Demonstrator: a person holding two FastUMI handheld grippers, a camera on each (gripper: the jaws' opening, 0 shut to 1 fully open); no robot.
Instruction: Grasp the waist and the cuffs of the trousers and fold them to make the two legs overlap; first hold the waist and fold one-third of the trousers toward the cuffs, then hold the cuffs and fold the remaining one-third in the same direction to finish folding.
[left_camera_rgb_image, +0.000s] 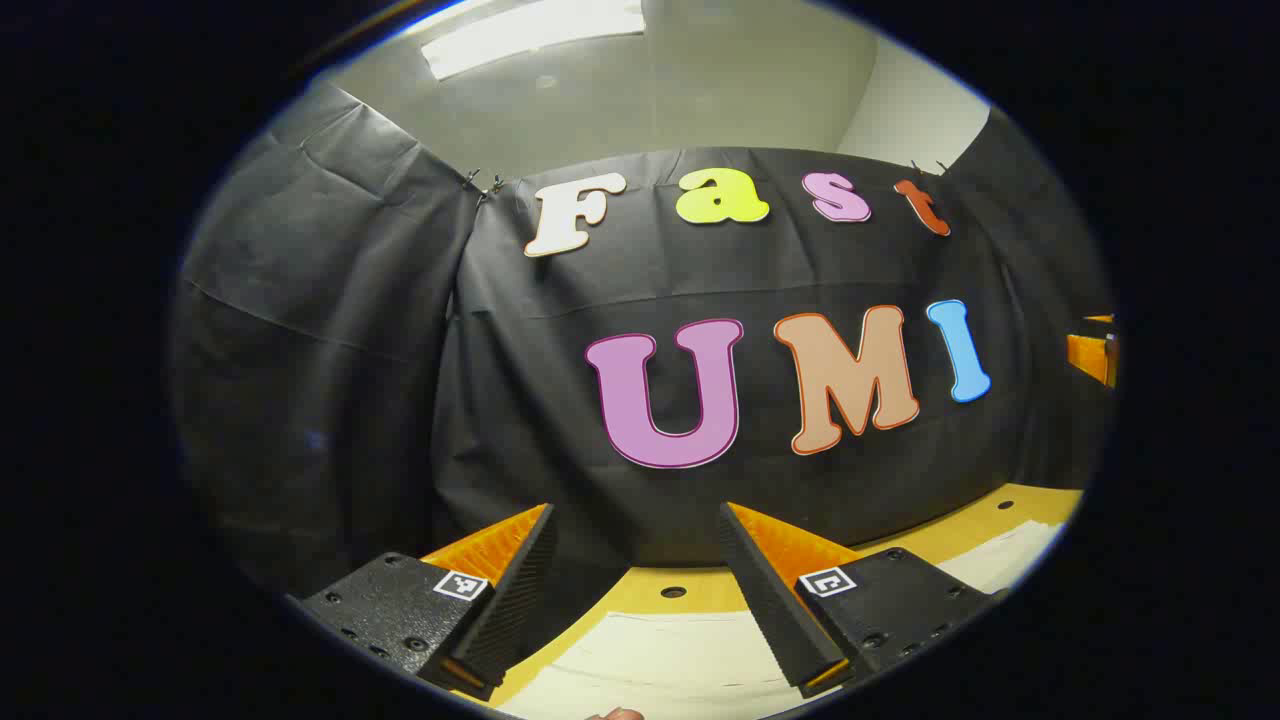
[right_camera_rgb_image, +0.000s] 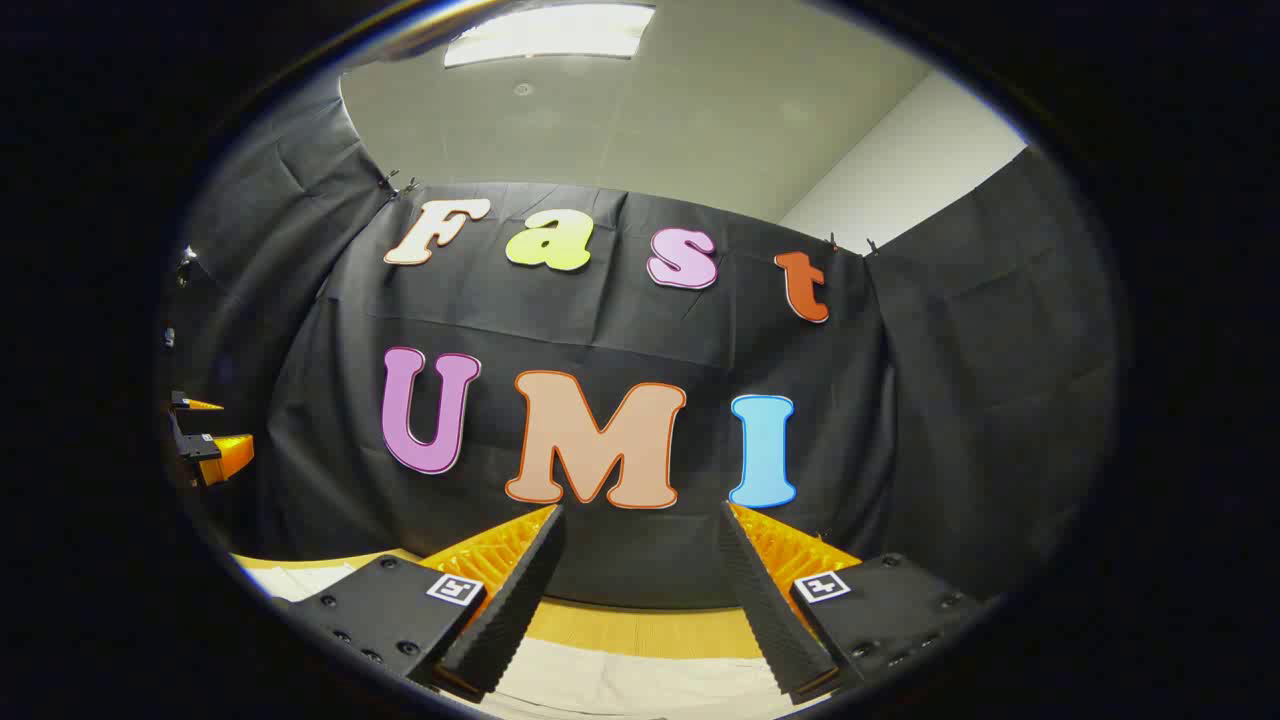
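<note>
Pale cream trousers (left_camera_rgb_image: 680, 650) lie flat on the wooden table (left_camera_rgb_image: 700, 590), below and in front of my left gripper (left_camera_rgb_image: 635, 580), which is open and holds nothing. In the right gripper view the same pale trousers (right_camera_rgb_image: 640, 680) lie low between the fingers of my right gripper (right_camera_rgb_image: 640, 580), also open and holding nothing. Both grippers hover above the cloth and point at the booth wall. The left gripper (right_camera_rgb_image: 205, 440) also shows far off at the left edge of the right gripper view, and the right gripper (left_camera_rgb_image: 1095, 350) at the right edge of the left gripper view.
The black cloth wall (left_camera_rgb_image: 700, 300) stands close behind the table's far edge. A small dark hole (left_camera_rgb_image: 673, 592) marks the table top. More pale cloth (left_camera_rgb_image: 1000, 560) lies at the right in the left gripper view. A ceiling light (right_camera_rgb_image: 545, 35) is overhead.
</note>
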